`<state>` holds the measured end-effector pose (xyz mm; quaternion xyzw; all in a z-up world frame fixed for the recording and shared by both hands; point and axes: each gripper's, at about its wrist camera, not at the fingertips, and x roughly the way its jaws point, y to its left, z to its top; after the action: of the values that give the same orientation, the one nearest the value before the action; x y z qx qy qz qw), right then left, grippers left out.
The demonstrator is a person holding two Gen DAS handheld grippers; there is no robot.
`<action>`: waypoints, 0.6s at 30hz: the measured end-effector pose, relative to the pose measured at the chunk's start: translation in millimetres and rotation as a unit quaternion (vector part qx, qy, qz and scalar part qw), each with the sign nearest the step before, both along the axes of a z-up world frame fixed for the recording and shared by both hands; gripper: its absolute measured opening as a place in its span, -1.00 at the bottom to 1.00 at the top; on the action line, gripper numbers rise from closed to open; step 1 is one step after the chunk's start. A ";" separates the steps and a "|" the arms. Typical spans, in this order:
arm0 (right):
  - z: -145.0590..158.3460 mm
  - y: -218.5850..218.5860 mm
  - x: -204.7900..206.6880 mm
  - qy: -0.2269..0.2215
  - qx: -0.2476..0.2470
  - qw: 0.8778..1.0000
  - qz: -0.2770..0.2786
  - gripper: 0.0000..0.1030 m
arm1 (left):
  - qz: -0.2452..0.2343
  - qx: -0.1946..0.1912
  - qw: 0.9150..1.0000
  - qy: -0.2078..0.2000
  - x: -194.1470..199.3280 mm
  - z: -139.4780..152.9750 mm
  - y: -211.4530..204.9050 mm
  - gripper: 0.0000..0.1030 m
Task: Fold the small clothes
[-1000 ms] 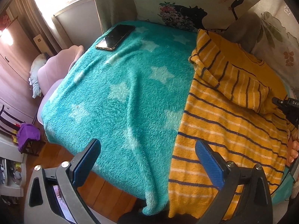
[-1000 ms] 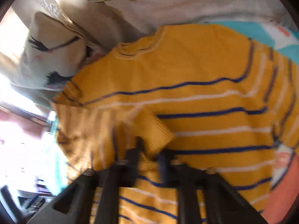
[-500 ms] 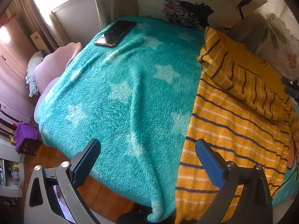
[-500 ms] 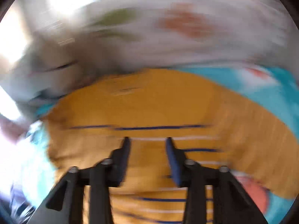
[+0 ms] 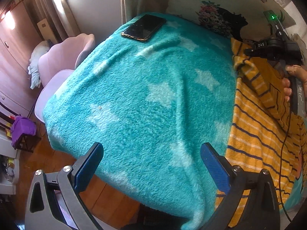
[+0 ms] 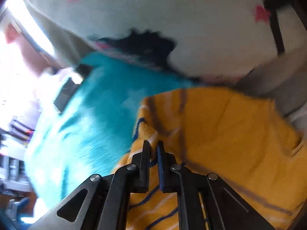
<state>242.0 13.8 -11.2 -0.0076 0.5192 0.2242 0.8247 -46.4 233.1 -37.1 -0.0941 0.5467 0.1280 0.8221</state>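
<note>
Mustard-yellow knit sweater w/ navy + white stripes (image 5: 255,138) lies on the right part of the bed, over a fluffy turquoise fleece blanket w/ pale stars (image 5: 149,99); hem hangs over the near edge, one sleeve already lying across the body.

R gripper (image 6: 153,149): jaws pressed nearly together, pinching a bunched bit of sweater edge at its far left corner, by the blanket. View blurred, so can't tell if it's cuff or shoulder. In the left wrist view the R gripper body and the hand on its handle sit over the sweater's far end.

L gripper (image 5: 151,164): jaws spread wide, nothing between them, hanging over the blanket near the bed's front edge, sweater hem just beside its right finger.

Handling (judgement): knit is soft, light, floppy, prob. stretchy; will sag and drag on fleece. Best taken at seams, cuff or hem rib, not mid-panel.

Black phone (image 5: 144,27) at far corner, well apart from the sweater.
</note>
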 end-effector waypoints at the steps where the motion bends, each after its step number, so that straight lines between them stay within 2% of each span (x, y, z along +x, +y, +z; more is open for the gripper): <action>1: -2.9 -5.6 5.4 -0.009 -0.023 1.000 -0.018 -0.86 | 0.005 -0.001 1.000 0.003 -0.6 -2.2 5.5 0.96; 4: -13.2 -7.9 23.3 -0.038 -0.127 0.988 -0.075 -0.81 | 0.006 -0.003 1.000 0.009 -0.3 -5.8 12.2 0.96; 5: -16.9 -10.5 25.7 -0.032 -0.141 0.985 -0.090 -0.81 | 0.005 -0.001 1.000 0.008 -0.2 -5.5 13.7 0.96; 6: -14.6 -12.4 23.7 -0.028 -0.129 0.986 -0.099 -0.81 | 0.005 0.000 1.000 0.006 -0.2 -4.9 15.4 0.96; 8: 5.4 -20.1 -1.7 -0.040 -0.057 0.993 -0.100 -0.73 | 0.005 -0.001 1.000 0.006 1.4 -6.1 19.0 0.95; 10: 20.7 -20.4 -32.7 -0.055 -0.023 0.996 -0.072 -0.05 | 0.005 -0.008 1.000 0.009 6.1 -9.0 21.3 0.95; 11: 26.2 -19.6 -48.6 -0.064 -0.013 0.996 -0.058 0.03 | 0.004 -0.012 1.000 0.011 8.5 -10.0 21.7 0.95; 13: 32.1 -26.6 -80.9 -0.079 -0.012 0.996 -0.046 0.04 | -0.001 -0.017 1.000 0.008 11.9 -8.6 20.4 0.95; 15: 25.6 -45.3 -101.5 -0.069 -0.008 0.995 -0.072 0.04 | -0.007 -0.014 1.000 -0.001 13.7 -3.7 17.9 0.96; 17: 15.6 -90.0 -119.2 -0.052 -0.003 0.989 -0.138 0.04 | -0.012 -0.011 1.000 -0.007 14.8 -1.7 15.5 0.96; 18: 6.9 -121.4 -128.5 -0.044 -0.004 0.982 -0.183 0.04 | -0.015 -0.013 1.000 -0.006 15.5 -2.9 14.2 0.96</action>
<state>113.5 -107.6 -4.3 0.0741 0.4760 0.0665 0.8738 -30.9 247.3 -40.1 -0.0977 0.5447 0.1081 0.8259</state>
